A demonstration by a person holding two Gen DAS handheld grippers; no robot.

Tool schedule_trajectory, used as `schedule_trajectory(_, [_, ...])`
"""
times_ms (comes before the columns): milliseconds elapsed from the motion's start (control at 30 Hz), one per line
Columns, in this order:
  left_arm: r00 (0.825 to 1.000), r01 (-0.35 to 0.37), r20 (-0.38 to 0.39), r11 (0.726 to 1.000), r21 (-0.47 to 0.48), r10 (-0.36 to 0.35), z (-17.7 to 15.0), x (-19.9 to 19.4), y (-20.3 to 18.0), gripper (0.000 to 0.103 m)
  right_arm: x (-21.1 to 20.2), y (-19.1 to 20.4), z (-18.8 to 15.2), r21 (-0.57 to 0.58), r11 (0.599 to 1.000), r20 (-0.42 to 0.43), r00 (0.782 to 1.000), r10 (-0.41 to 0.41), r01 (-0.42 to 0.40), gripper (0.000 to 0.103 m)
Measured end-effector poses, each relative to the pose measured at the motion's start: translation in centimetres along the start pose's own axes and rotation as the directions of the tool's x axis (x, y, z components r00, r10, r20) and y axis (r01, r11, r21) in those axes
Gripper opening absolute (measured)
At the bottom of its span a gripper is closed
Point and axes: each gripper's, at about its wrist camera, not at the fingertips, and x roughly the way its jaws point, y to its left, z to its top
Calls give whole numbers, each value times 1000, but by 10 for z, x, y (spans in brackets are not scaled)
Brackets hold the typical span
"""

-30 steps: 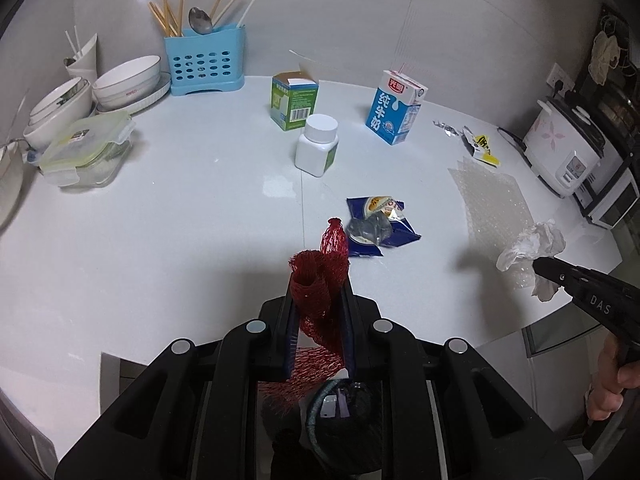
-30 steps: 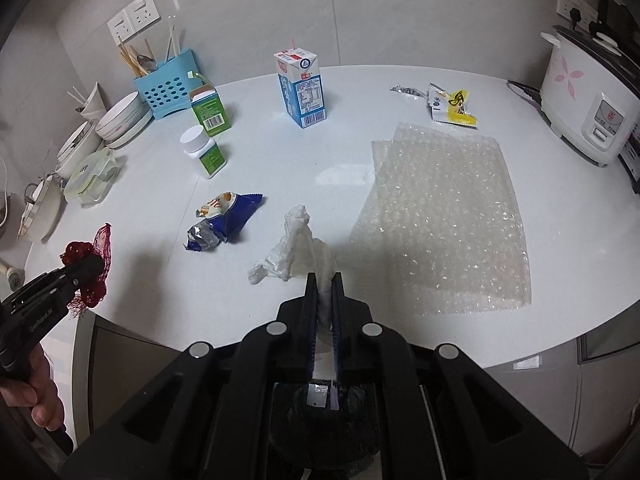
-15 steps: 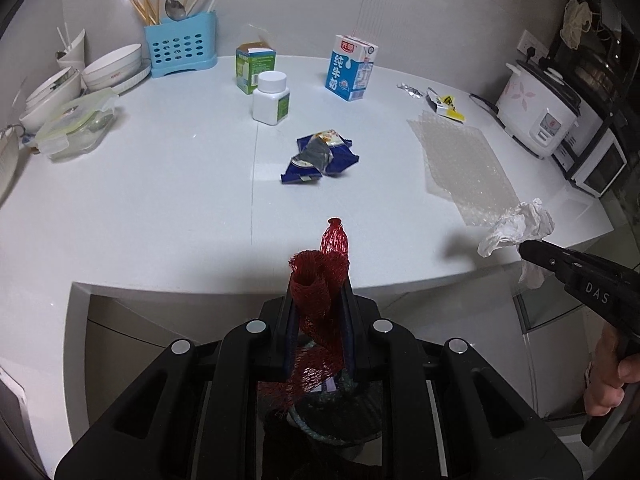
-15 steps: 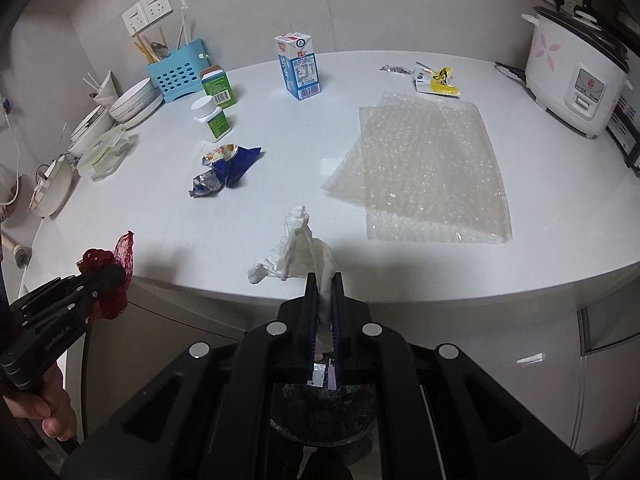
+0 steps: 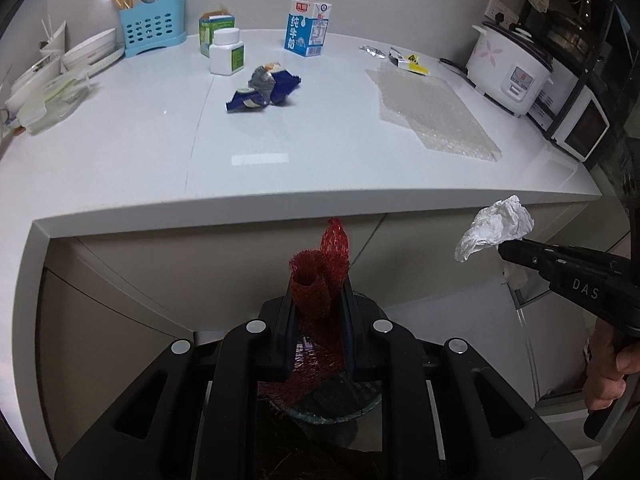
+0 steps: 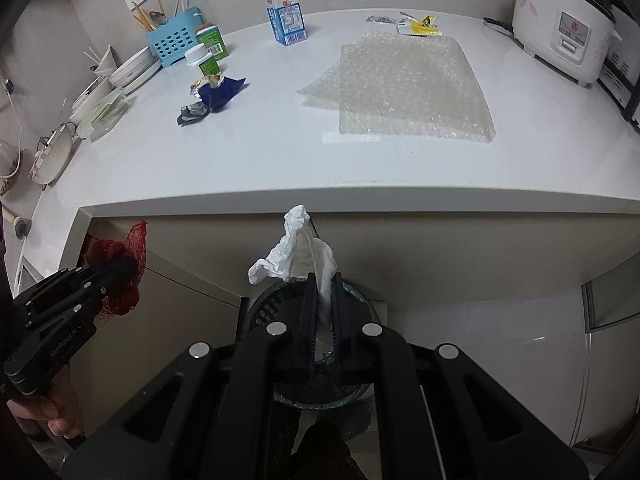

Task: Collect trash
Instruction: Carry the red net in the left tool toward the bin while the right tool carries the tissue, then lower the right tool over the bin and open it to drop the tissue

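Left wrist view: "DAS" reads in pale letters on the side of the right gripper, which comes in from the right edge. Right wrist view: "GenRobot.AI" is printed on the body of the left gripper, low at the left edge. Milk carton at the back of the counter carries blue Chinese characters on a blue-and-white face; smaller print too small to read. Green box and white bottle have green labels, text unreadable. Rice cooker has a pink flower print and a small red mark on its panel.

Pose: both grippers tilt steeply down, out past the front edge of the counter, in front of the cabinet face. A hand wraps the right handle; a hand grips the left handle.

Left jaws clamped on the red mesh net, net bunched up between the fingers and sticking out above them. Right jaws clamped on the crumpled white tissue, tissue fanning out above the tips.

Dark wire bin sits on the floor below both grippers, partly hidden by them.

On the counter: crumpled blue wrapper, bubble wrap sheet, yellow wrapper, blue utensil holder, bowls.
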Motion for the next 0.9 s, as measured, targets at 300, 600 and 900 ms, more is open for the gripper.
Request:
schedule_trajectory(300, [998, 11, -64, 1000, -17, -12, -27, 29, -5, 17, 22, -10, -35, -5, 1000, -68, 998, -19, 18, 6])
schedule_trajectory(600, [990, 14, -140, 1000, -20, -16, -50, 54, -8, 17, 54, -13, -58, -5, 1000, -141, 990, -12, 11, 6])
schedule_trajectory(900, [981, 20, -192, 999, -36, -26, -57, 77, 1, 17, 96, -3, -66, -22, 1000, -201, 980, 6, -10, 6])
